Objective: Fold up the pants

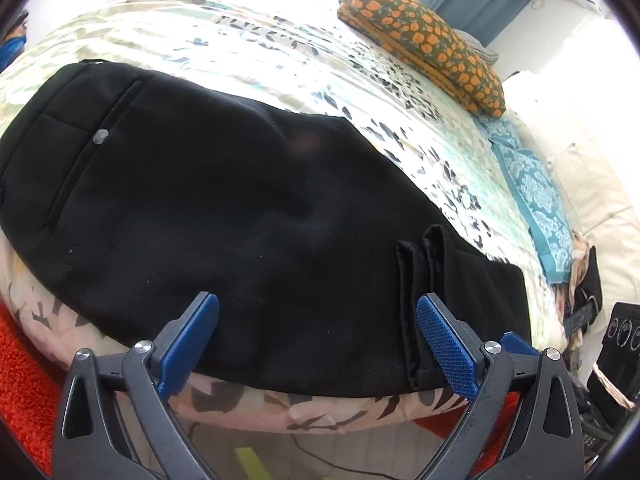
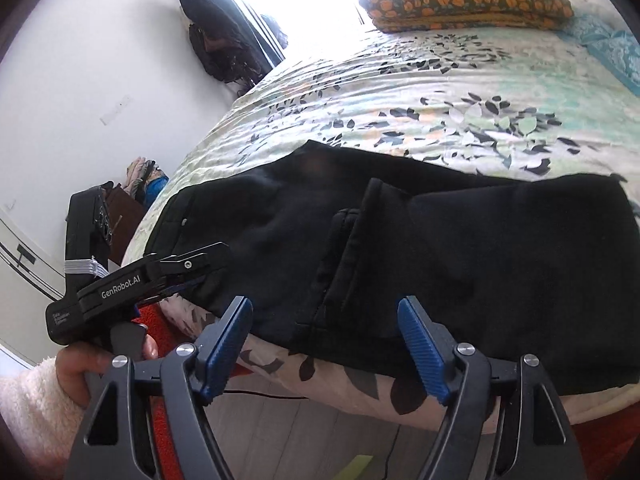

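Observation:
Black pants [image 1: 240,200] lie folded on the flowered bedspread [image 1: 280,48], near the bed's front edge, with a back pocket and button at the left. The leg cuffs [image 1: 420,276] rest doubled over on top, at the right. My left gripper [image 1: 318,312] hovers open over the front edge of the pants, its right pad just beside the cuffs, gripping nothing. In the right wrist view the pants [image 2: 480,260] span the frame. My right gripper [image 2: 324,314] stands open above their near edge, below the cuffs [image 2: 352,232]. The left gripper [image 2: 208,264] shows at the left, held by a hand [image 2: 80,368].
An orange-flowered cushion [image 1: 424,40] and a teal patterned cloth [image 1: 536,196] lie at the far right of the bed. A red rug [image 1: 24,380] and a thin cable [image 2: 272,394] lie on the floor below the bed's edge. Dark clothes [image 2: 216,40] hang on the wall.

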Action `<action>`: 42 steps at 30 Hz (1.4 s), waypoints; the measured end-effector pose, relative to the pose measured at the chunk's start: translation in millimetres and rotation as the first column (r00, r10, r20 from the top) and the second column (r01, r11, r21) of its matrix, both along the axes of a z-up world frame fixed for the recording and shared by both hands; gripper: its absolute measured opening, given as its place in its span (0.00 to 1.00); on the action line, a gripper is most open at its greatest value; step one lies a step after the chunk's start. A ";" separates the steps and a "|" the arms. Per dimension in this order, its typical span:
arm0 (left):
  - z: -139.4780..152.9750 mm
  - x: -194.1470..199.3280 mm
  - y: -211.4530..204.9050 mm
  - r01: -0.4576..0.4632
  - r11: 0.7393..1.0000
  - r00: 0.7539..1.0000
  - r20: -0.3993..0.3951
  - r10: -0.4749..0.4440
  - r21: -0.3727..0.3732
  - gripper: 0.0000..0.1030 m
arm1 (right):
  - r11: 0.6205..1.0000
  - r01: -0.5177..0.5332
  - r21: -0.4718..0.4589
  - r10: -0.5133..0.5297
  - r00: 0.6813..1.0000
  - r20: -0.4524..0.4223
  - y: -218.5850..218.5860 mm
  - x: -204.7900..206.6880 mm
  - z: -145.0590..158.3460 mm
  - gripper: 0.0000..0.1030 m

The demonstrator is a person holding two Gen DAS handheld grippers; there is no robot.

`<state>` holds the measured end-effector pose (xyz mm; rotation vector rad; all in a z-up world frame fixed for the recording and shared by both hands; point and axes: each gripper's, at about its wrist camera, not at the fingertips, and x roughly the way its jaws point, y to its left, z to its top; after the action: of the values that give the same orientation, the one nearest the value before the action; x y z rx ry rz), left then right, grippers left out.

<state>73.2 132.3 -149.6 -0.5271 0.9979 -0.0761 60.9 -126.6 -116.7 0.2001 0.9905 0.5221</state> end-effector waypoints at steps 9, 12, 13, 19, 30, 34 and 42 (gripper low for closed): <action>0.4 -2.1 -2.6 0.007 1.000 1.000 0.002 -0.007 0.014 0.97 | 0.958 -0.120 -0.261 0.108 0.992 -0.061 48.9 24.5 -41.1 0.23; 1.6 -4.4 -1.5 0.010 1.000 1.000 0.007 -0.010 0.019 0.97 | 0.946 -0.125 -0.300 0.116 0.992 -0.049 47.3 22.2 -41.3 0.15; 1.7 -4.6 -0.5 0.008 1.000 1.000 0.008 -0.008 0.016 0.97 | 0.951 -0.116 -0.287 0.108 0.993 -0.044 43.9 20.4 -35.3 0.14; -0.3 -1.7 2.7 -0.008 1.000 1.000 0.004 0.008 0.003 0.97 | 0.978 -0.115 -0.174 0.117 0.993 -0.001 50.1 9.7 3.6 0.14; 14.0 -6.1 -25.0 0.148 0.987 0.988 0.056 -0.145 -0.062 0.97 | 0.998 -0.053 0.041 0.058 0.990 -0.129 7.4 6.8 -19.9 0.71; 12.5 10.3 -62.2 0.281 0.954 0.960 0.027 -0.280 -0.105 0.97 | 0.999 0.001 -0.041 -0.002 1.000 -0.019 -31.0 -19.4 8.7 0.72; -21.3 44.8 -128.2 0.381 0.924 0.909 -0.171 -0.381 -0.035 0.96 | 0.908 0.391 -0.153 -0.385 0.921 0.065 -141.6 -20.9 13.9 0.77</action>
<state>118.0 4.1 -170.9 -0.3361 1.2651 -0.3856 40.0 -268.2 -102.9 0.2347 0.9255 0.0776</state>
